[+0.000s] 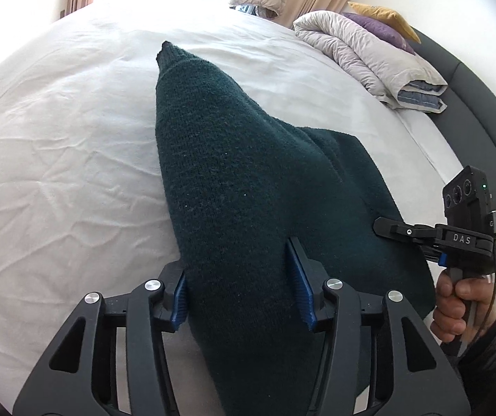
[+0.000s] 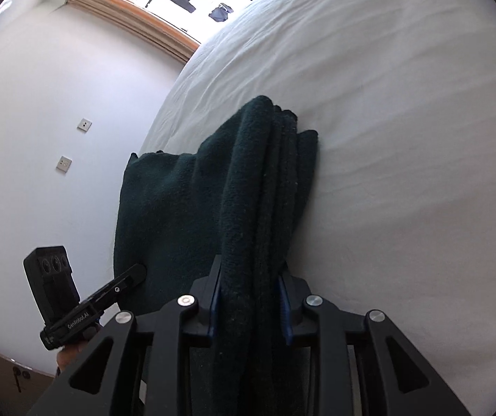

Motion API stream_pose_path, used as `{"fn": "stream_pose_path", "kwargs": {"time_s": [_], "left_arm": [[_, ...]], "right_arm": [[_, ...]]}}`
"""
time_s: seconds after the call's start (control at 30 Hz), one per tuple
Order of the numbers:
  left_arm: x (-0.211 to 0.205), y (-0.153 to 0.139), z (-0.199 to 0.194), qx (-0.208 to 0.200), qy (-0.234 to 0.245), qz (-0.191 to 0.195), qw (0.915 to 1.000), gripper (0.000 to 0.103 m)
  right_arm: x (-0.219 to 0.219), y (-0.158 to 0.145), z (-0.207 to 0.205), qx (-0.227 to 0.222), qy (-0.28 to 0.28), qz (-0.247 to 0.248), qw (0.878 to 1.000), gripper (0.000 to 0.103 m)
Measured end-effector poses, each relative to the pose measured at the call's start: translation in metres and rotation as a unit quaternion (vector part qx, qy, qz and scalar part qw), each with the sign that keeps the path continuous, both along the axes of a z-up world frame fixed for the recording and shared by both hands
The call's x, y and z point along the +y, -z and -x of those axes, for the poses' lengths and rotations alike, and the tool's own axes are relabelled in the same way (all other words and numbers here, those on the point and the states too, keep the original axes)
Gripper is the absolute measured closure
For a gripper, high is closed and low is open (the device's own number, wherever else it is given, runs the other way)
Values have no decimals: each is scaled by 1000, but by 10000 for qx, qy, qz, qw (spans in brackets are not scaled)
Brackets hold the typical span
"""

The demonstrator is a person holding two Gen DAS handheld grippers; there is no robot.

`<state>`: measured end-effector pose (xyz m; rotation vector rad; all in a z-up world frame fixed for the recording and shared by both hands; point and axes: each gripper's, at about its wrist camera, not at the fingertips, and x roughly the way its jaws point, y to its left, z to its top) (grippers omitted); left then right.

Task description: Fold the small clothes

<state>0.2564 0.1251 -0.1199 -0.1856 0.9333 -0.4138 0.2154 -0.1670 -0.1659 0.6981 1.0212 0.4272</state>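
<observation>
A dark green knitted sweater (image 1: 234, 159) is held up over the white bed (image 1: 57, 138), and its far end, a sleeve cuff, trails on the sheet. My left gripper (image 1: 237, 270) is shut on a thick bunch of it, with the fabric filling the gap between the blue pads. In the right wrist view the sweater (image 2: 178, 201) hangs in folds off the bed's (image 2: 404, 138) edge. My right gripper (image 2: 249, 274) is shut on a gathered edge of it. Each gripper shows in the other's view, the right gripper (image 1: 386, 225) at the sweater's right side and the left gripper (image 2: 137, 272) at its left.
A folded beige duvet (image 1: 369, 55) lies at the far right of the bed with a purple pillow (image 1: 383, 29) and a yellow pillow (image 1: 383, 14), against a dark grey headboard (image 1: 484, 111). A person's hand (image 1: 452, 305) grips the right handle. A white wall with sockets (image 2: 64, 163) stands left.
</observation>
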Motion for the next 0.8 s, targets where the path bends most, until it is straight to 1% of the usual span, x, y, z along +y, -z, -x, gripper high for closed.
{"fn": "stream_pose_path", "kwargs": {"time_s": [0.1,0.17,0.23,0.3,0.37,0.43,0.53,0.6,0.67,0.73,0.77,0.8], "left_arm": [[-10,0,10,-263,-54,-360,9990,46],[-15,-1,14,-372,-163,-555,9976,41],[-24,-5,20,-476,-241,-725,9959,41],[-27,-7,28,-616,-321,-928,9933,41],[-32,-15,35,-756,-420,-1079,9904,41],[-33,-25,45,-919,-522,-1106,9882,41],[-36,-42,61,-1162,-649,-1117,9848,40],[-37,-55,74,-1323,-696,-1140,9822,37],[-37,-71,87,-1495,-744,-1144,9793,35],[-36,-86,102,-1727,-856,-1184,9741,33],[-35,-96,112,-1884,-924,-1197,9704,30],[-35,-105,123,-2071,-998,-1209,9657,21]], "right_arm": [[3,-1,2,-114,44,-16,9999,69],[4,-3,5,-151,89,19,9998,65],[8,-12,12,-222,142,234,9994,56],[12,-23,18,-347,124,494,9981,53],[16,-35,28,-519,97,747,9958,53],[15,-46,42,-726,136,923,9930,48],[18,-67,64,-1076,192,1050,9885,43],[22,-80,78,-1301,232,1173,9843,41],[28,-96,93,-1543,272,1316,9788,40],[34,-112,112,-1838,328,1525,9705,35],[39,-121,120,-2006,356,1619,9656,33],[43,-131,129,-2183,389,1698,9602,28]]}}
